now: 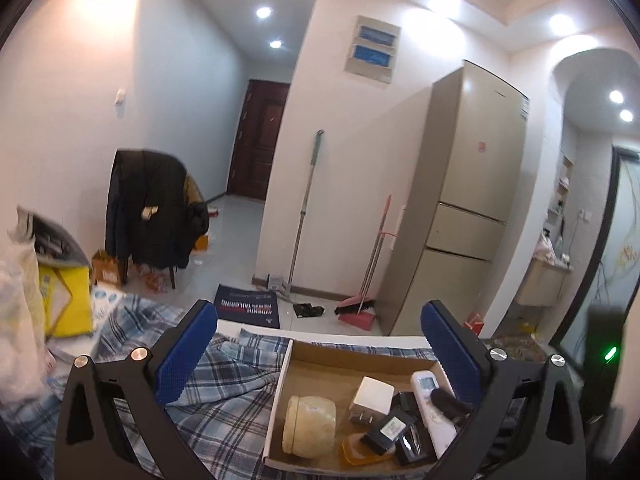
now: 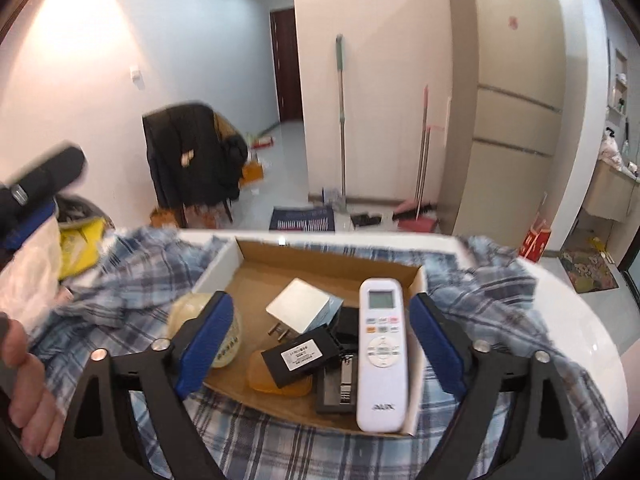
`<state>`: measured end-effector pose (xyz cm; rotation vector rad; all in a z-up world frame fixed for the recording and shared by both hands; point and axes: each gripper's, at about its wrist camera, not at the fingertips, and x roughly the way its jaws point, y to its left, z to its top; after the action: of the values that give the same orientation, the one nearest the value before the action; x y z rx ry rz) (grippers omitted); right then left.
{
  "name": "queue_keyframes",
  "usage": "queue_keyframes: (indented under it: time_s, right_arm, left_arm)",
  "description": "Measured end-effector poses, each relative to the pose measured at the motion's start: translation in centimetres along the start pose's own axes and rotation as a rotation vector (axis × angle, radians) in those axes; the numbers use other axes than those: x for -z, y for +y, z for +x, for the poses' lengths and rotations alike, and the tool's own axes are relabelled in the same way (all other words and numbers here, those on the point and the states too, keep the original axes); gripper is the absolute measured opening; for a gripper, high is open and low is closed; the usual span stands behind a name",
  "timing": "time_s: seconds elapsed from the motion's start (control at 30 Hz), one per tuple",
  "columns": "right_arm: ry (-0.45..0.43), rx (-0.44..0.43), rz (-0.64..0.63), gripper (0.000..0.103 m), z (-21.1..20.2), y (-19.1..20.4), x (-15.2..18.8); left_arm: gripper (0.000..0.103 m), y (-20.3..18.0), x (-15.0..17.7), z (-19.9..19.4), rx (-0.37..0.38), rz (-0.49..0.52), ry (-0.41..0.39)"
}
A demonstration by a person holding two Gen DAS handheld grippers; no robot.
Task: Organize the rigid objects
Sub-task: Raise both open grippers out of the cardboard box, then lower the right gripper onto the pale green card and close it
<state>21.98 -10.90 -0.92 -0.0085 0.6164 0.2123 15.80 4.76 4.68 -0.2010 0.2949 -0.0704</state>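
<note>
A shallow cardboard box lies on a plaid cloth. It holds a white remote, a white plug adapter, a cream jar, a black labelled block, an amber piece and other black items. My right gripper is open and empty just above the box, its fingers either side of the contents. My left gripper is open and empty over the box's left part.
The plaid cloth covers a white round table. A yellow bag and white bags lie at the left. Behind are a chair with a black jacket, a mop, a broom and a beige fridge.
</note>
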Motion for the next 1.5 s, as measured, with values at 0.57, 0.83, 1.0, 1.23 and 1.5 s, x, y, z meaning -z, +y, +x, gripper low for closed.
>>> queue_keyframes:
  time_s: [0.57, 0.83, 1.0, 1.23, 1.5]
  right_arm:
    - [-0.032, -0.029, 0.061, 0.090, -10.4, -1.5, 5.3]
    - [0.024, -0.010, 0.107, 0.090, -12.2, -2.9, 8.4]
    - [0.082, 0.023, 0.076, 0.090, -11.5, -2.7, 10.3]
    - [0.165, 0.031, 0.099, 0.090, -10.1, -2.9, 12.2]
    - [0.257, 0.039, 0.036, 0.090, -8.5, -0.3, 14.0]
  left_arm:
    - [0.103, -0.1, 4.6, -11.1, 0.095, 0.104, 0.066]
    - [0.103, 0.3, 8.1, -13.1, 0.055, 0.135, 0.043]
    - [0.103, 1.2, 10.2, -12.2, 0.018, 0.090, 0.050]
    - [0.103, 1.3, 11.5, -11.9, -0.035, 0.149, 0.038]
    - [0.103, 1.3, 11.6, -12.1, -0.041, 0.151, 0.024]
